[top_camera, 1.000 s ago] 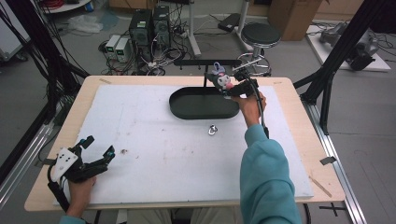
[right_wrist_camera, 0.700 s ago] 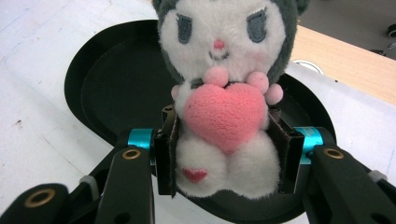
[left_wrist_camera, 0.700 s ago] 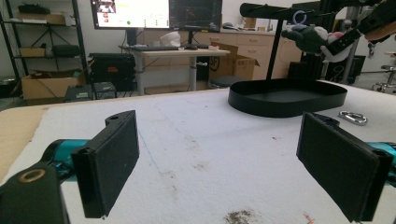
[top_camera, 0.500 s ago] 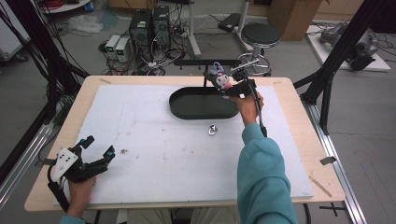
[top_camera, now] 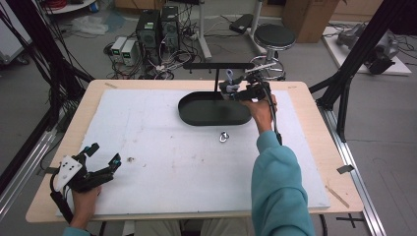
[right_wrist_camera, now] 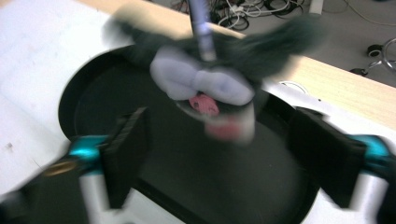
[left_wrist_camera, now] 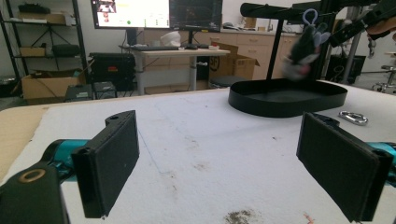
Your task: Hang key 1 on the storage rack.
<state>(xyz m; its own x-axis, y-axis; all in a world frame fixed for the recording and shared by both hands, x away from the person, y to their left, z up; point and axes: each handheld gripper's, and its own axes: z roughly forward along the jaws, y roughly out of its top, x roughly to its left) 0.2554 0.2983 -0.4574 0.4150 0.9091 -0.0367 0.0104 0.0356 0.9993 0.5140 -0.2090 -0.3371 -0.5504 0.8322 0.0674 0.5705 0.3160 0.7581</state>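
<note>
Grey-and-black plush keychain toy (right_wrist_camera: 210, 100) hangs from the black stand's crossbar (top_camera: 219, 65), above the black oval tray (top_camera: 214, 109) | right hand-held gripper (right_wrist_camera: 229, 154) jaws have just been opening, spread either side of the toy, not pressing it | left hand-held gripper (left_wrist_camera: 233, 163) spread, empty, near the table (top_camera: 172, 162) edge | silver carabiner (top_camera: 223, 136) lies loose on the table | hanging looks done; carabiner likely left.

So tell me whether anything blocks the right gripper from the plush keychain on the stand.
Nothing visible does. The right gripper faces the plush keychain directly above the black tray, its jaws just opened wide with the toy hanging free between them.
</note>
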